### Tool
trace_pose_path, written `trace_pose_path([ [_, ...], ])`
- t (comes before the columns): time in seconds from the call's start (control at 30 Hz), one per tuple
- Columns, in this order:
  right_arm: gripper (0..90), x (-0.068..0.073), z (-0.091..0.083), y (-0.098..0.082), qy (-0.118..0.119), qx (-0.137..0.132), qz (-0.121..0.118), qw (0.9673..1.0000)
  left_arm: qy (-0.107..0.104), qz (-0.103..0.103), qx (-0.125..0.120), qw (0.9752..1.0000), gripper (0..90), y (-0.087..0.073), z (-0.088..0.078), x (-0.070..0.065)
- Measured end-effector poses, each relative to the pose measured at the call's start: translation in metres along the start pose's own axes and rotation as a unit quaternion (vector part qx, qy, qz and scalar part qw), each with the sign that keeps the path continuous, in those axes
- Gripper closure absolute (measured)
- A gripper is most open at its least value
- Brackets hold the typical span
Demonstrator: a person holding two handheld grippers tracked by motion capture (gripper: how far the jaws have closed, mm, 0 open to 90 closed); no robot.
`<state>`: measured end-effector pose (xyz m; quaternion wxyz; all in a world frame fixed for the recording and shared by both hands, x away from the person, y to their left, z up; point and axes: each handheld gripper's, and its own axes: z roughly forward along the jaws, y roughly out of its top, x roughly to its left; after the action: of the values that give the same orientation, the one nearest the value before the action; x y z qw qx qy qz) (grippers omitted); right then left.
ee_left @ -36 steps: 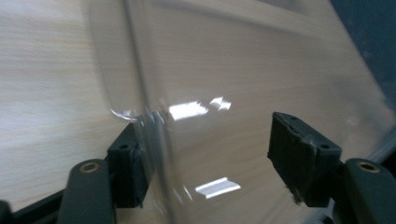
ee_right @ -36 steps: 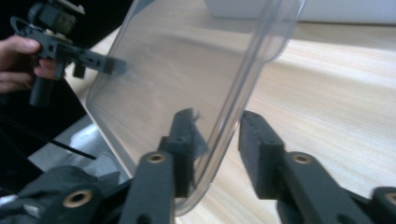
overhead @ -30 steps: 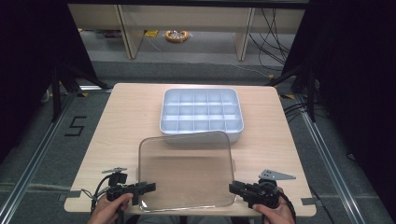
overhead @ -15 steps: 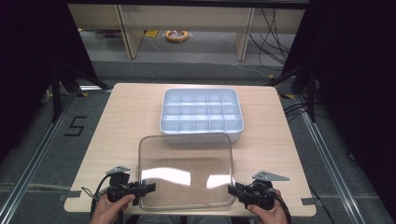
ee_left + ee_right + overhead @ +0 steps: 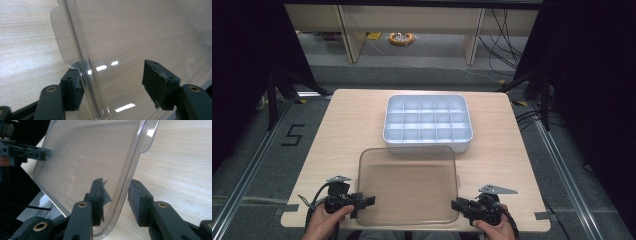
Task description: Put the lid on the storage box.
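Near the front edge of the light wooden worktop, in the high view, you have the clear, rounded-rectangle plastic lid lying between your two hands, its far edge just short of the white compartmented plastic tray that sits toward the middle and back. Your left hand-held gripper meets the lid's front left corner and your right hand-held gripper its front right corner. Open worktop lies to both sides of lid and tray, so you have room to lift and carry forward; the front edge is close under your hands.

Along the left gripper view, the lid stands edge-on between the jaws. Your left hand-held gripper has just been opening: one jaw sits against the rim by the small side tab, the other stands well clear, so nothing is clamped on this side.

Through the right gripper view, your right hand-held gripper is drawn narrow about the lid's rim, with the pads on either side of it. I judge the lid light, thin and slick, likely to flex and twist if carried from one corner. Take it by the raised rim, not the flat pane, and re-close the left side before lifting.
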<state>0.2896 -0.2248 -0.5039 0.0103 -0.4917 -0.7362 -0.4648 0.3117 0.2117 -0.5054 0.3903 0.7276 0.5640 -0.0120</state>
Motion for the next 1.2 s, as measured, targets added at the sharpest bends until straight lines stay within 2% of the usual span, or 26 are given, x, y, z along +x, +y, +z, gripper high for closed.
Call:
trace_pose_path([
  [0.03, 66.5, 0.004, -0.002, 0.000, 0.008, 0.003, 0.018, 0.9998, -0.006, 0.002, -0.004, 1.0000, 39.0, 0.001, -0.002, 0.000],
  [0.1, 67.4, 0.002, -0.003, 0.001, 0.001, -0.006, -0.002, 1.0000, -0.009, 0.003, -0.011, 0.9999, 42.4, 0.002, -0.004, 0.000],
  [0.17, 68.2, 0.003, -0.005, 0.003, -0.004, -0.010, -0.005, 0.9999, -0.009, 0.004, -0.019, 0.9998, 44.1, 0.005, -0.005, -0.001],
  [0.2, 68.4, 0.009, -0.007, 0.003, -0.002, -0.010, 0.023, 0.9997, -0.009, 0.006, -0.021, 0.9997, 44.5, 0.008, -0.006, -0.002],
  [0.23, 69.0, 0.009, -0.009, 0.006, -0.017, -0.008, 0.013, 0.9997, -0.007, 0.017, -0.017, 0.9997, 44.6, 0.013, -0.007, -0.001],
  [0.27, 69.4, 0.006, -0.008, 0.010, -0.018, -0.026, -0.008, 0.9995, -0.007, 0.007, -0.030, 0.9995, 44.8, 0.016, -0.006, -0.004],
  [0.3, 69.4, 0.007, -0.010, 0.013, -0.016, -0.032, -0.011, 0.9993, -0.006, 0.014, -0.032, 0.9994, 45.2, 0.021, -0.007, -0.006],
  [0.37, 69.4, 0.007, -0.013, 0.020, -0.039, -0.038, -0.022, 0.9983, -0.004, 0.021, -0.040, 0.9990, 46.0, 0.030, -0.008, -0.011],
  [0.4, 69.4, 0.007, -0.013, 0.022, -0.034, -0.042, -0.021, 0.9983, -0.003, 0.035, -0.037, 0.9987, 46.4, 0.038, -0.010, -0.013],
  [0.47, 69.3, 0.007, -0.017, 0.031, -0.050, -0.044, 0.001, 0.9978, -0.004, 0.039, -0.046, 0.9982, 48.1, 0.051, -0.010, -0.017],
  [0.53, 69.4, -0.002, -0.017, 0.040, -0.051, -0.061, -0.020, 0.9966, -0.006, 0.037, -0.053, 0.9979, 50.0, 0.062, -0.010, -0.020],
  [0.57, 69.4, 0.000, -0.017, 0.043, -0.050, -0.060, 0.000, 0.9970, -0.004, 0.042, -0.051, 0.9978, 50.3, 0.069, -0.010, -0.021],
  [0.6, 69.4, -0.005, -0.018, 0.048, -0.060, -0.067, -0.022, 0.9957, -0.002, 0.044, -0.053, 0.9976, 50.5, 0.075, -0.009, -0.024],
  [0.63, 69.2, -0.005, -0.019, 0.053, -0.055, -0.069, -0.007, 0.9961, -0.001, 0.048, -0.057, 0.9972, 50.4, 0.083, -0.008, -0.028],
  [0.67, 68.9, -0.010, -0.020, 0.060, -0.061, -0.075, -0.019, 0.9951, 0.001, 0.053, -0.059, 0.9968, 50.5, 0.089, -0.009, -0.030],
  [0.73, 69.0, -0.013, -0.021, 0.070, -0.062, -0.079, -0.002, 0.9949, 0.005, 0.065, -0.061, 0.9960, 51.2, 0.102, -0.009, -0.033],
  [0.77, 68.9, -0.018, -0.021, 0.079, -0.066, -0.085, -0.019, 0.9940, 0.008, 0.061, -0.067, 0.9959, 51.6, 0.108, -0.009, -0.036],
  [0.8, 68.9, -0.023, -0.021, 0.093, -0.068, -0.098, -0.012, 0.9928, 0.008, 0.059, -0.077, 0.9952, 52.2, 0.115, -0.008, -0.038],
  [0.87, 68.8, -0.025, -0.022, 0.098, -0.069, -0.100, -0.015, 0.9925, 0.010, 0.063, -0.083, 0.9945, 52.2, 0.127, -0.007, -0.040],
  [0.9, 68.8, -0.030, -0.022, 0.115, -0.074, -0.112, -0.016, 0.9908, 0.009, 0.058, -0.093, 0.9939, 52.2, 0.136, -0.006, -0.042],
  [0.97, 68.8, -0.030, -0.023, 0.120, -0.073, -0.113, -0.008, 0.9909, 0.009, 0.055, -0.102, 0.9932, 52.2, 0.148, -0.003, -0.043],
  [1.0, 68.7, -0.034, -0.023, 0.128, -0.075, -0.122, -0.017, 0.9896, 0.008, 0.055, -0.106, 0.9928, 52.2, 0.156, -0.002, -0.043],
  [1.03, 68.7, -0.033, -0.024, 0.136, -0.074, -0.126, 0.003, 0.9893, 0.007, 0.053, -0.106, 0.9929, 52.1, 0.162, 0.000, -0.043],
  [1.1, 68.5, -0.035, -0.025, 0.149, -0.075, -0.132, 0.005, 0.9884, 0.005, 0.047, -0.115, 0.9922, 52.0, 0.173, 0.004, -0.043],
  [1.13, 68.2, -0.039, -0.024, 0.158, -0.085, -0.139, -0.012, 0.9865, 0.009, 0.050, -0.114, 0.9922, 51.9, 0.176, 0.005, -0.043],
  [1.2, 67.6, -0.042, -0.022, 0.170, -0.092, -0.144, -0.015, 0.9852, 0.011, 0.049, -0.121, 0.9915, 51.5, 0.186, 0.010, -0.044],
])
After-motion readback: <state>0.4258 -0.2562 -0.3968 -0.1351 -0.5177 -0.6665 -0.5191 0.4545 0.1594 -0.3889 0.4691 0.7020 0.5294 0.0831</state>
